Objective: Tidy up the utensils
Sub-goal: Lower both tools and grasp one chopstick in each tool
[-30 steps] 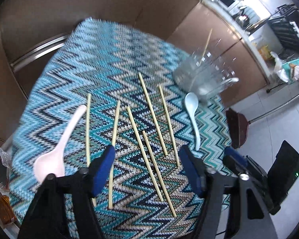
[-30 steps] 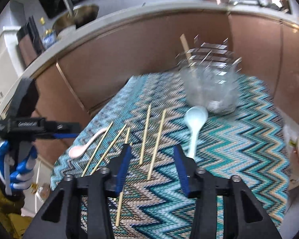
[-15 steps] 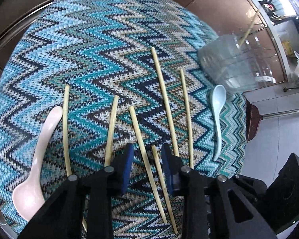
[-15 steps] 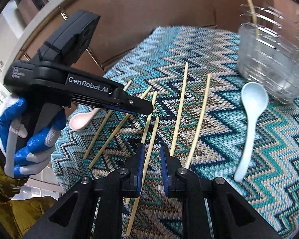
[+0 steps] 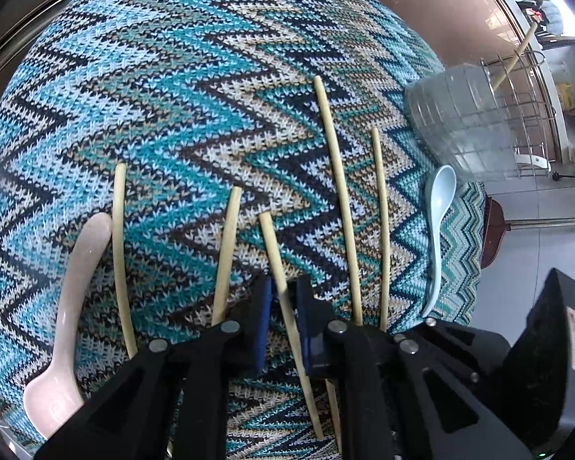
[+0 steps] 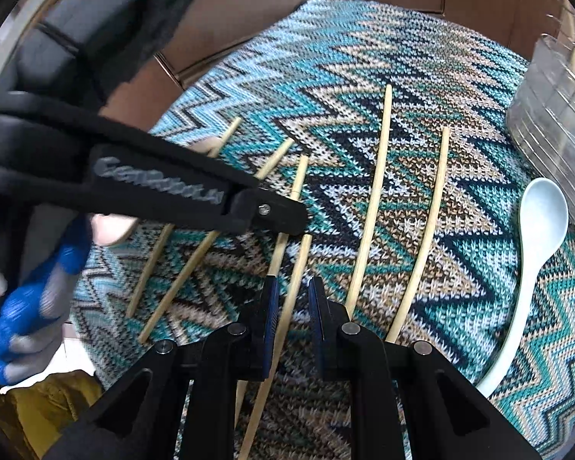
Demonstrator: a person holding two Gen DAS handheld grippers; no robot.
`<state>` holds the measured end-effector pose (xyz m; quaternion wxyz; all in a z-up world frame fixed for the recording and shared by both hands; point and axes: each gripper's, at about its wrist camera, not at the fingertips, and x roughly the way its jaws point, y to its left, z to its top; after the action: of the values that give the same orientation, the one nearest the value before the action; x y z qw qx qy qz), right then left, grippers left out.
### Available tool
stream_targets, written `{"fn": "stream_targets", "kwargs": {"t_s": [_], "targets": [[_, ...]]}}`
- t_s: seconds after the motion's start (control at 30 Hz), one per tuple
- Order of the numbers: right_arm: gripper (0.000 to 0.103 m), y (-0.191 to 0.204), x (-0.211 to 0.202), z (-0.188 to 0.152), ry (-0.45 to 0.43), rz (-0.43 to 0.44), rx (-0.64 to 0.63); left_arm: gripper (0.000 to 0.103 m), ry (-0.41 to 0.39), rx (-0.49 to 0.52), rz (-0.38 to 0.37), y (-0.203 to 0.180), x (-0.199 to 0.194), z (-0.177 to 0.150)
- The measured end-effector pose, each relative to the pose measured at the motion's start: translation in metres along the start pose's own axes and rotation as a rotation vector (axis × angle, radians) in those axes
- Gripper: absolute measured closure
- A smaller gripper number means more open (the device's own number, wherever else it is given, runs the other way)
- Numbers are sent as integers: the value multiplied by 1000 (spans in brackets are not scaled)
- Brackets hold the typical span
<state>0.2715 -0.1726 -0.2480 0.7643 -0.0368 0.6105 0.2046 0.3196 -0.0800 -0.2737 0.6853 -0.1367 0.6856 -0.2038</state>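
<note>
Several bamboo chopsticks lie side by side on a zigzag cloth (image 5: 172, 96). My left gripper (image 5: 283, 291) points down at the cloth. Its jaws are closing around one middle chopstick (image 5: 272, 241), with thin slits still showing beside it. My right gripper (image 6: 293, 287) straddles the neighbouring shorter chopstick (image 6: 303, 253). Those jaws are narrow, with cloth visible between stick and right pad. The left gripper (image 6: 299, 222) also crosses the right wrist view. A pink spoon (image 5: 76, 280) lies far left and a pale blue spoon (image 5: 437, 230) far right.
A clear plastic container (image 5: 460, 122) stands at the cloth's right, with one chopstick (image 5: 517, 57) leaning in it. A blue-and-grey gloved hand (image 6: 19, 306) holds the left gripper. Brown cabinet fronts lie beyond the table, and the floor drops away past its right edge.
Both grippers came down toward the cloth and tipped steeper. Their jaws narrowed from wide apart to a slim gap, each now around one chopstick. The chopsticks and spoons have not moved.
</note>
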Motion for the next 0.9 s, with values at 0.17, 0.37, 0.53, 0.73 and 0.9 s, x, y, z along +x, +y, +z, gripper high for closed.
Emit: {"fn": "stream_targets", "kwargs": {"t_s": [0.17,0.37,0.53,0.73,0.9], "targets": [[93,2,4,1,3,-25,13,96,4,-25,-5,7,-3,3],[96,2,-6,-8,-47,3,57,97,-31,-15,33,1,-3,-3],[96,2,-38,-31,-120,15,73,98,-104,12,39,-10,-9,-15],[97,3,-81,-57,-239,32,85,98,-200,80,27,-22,-34,-33],[97,9,-108,-73,-339,24,92,98,-299,128,12,-34,-62,-56]]}}
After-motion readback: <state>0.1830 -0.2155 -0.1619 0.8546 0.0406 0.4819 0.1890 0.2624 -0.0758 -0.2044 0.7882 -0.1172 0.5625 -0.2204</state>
